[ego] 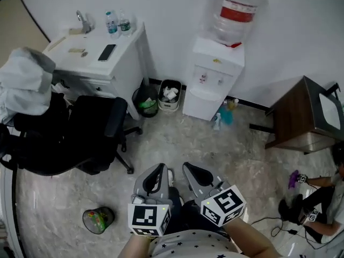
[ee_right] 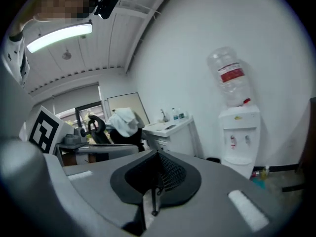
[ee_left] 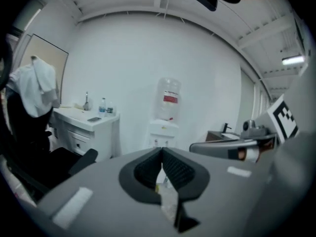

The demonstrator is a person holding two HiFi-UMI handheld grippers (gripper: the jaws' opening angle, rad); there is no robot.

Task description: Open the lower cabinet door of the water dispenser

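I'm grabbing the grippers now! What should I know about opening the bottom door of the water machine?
Left gripper: shut, empty.
Right gripper: shut, empty.
Both are close to the body, far from the water dispenser.
The dispenser stands at the wall across the floor, between the waste bins and the brown table.
Its lower cabinet door looks closed.
Done: nothing yet.
Left: walk up, open one gripper, take hold of the door, pull it open.

The water dispenser (ego: 212, 79) stands against the wall (ego: 172, 15), waste bin (ego: 170, 94) left, table (ego: 293, 112) right.
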